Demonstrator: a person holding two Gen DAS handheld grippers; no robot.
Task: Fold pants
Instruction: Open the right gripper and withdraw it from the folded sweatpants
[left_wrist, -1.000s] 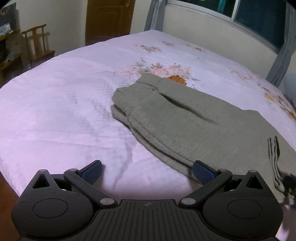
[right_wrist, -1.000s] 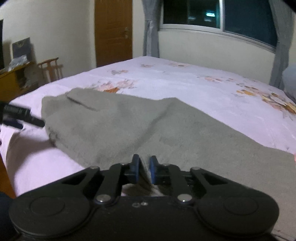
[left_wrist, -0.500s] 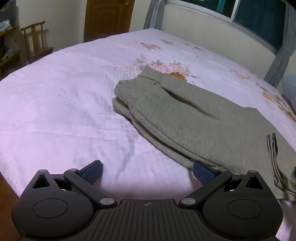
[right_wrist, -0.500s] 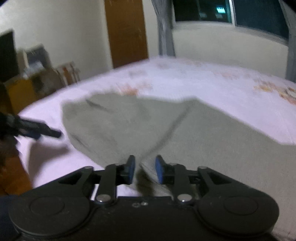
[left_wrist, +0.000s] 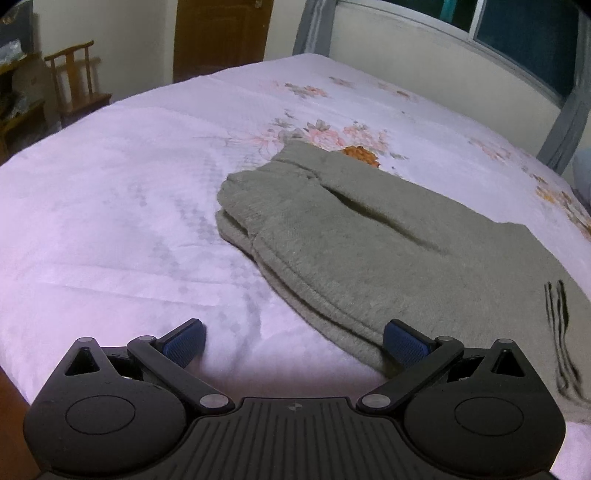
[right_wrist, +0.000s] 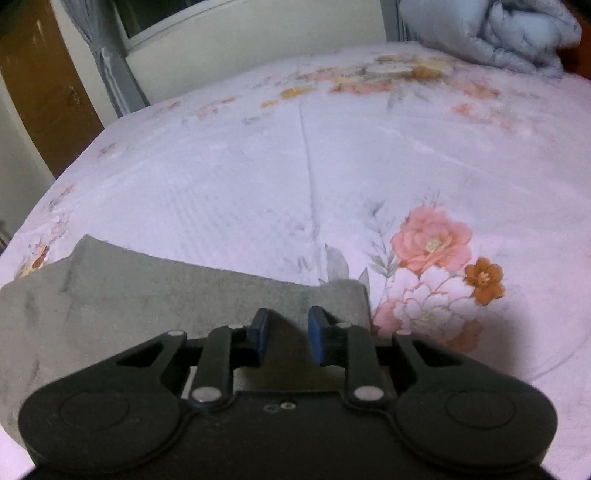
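Grey-green knitted pants (left_wrist: 369, 240) lie folded lengthwise on the pale floral bed sheet (left_wrist: 129, 203). My left gripper (left_wrist: 293, 332) is open wide just above the sheet at the pants' near edge. Its right pad (left_wrist: 402, 341) sits at the folded edge and its left pad (left_wrist: 184, 341) is over bare sheet. In the right wrist view one end of the pants (right_wrist: 147, 295) lies beneath my right gripper (right_wrist: 286, 325). Its jaws stand a narrow gap apart and are closing, with no cloth pinched between them.
A wooden chair (left_wrist: 74, 81) and a brown door (left_wrist: 221, 37) stand beyond the bed's far left. A bundled blue quilt (right_wrist: 491, 33) lies at the bed's far right corner. A window and grey curtains (right_wrist: 110, 62) line the back wall.
My right gripper let go of the pants fabric, its jaws parted, and it swung sideways along the pants while rolling. The left gripper stayed open and nearly still.
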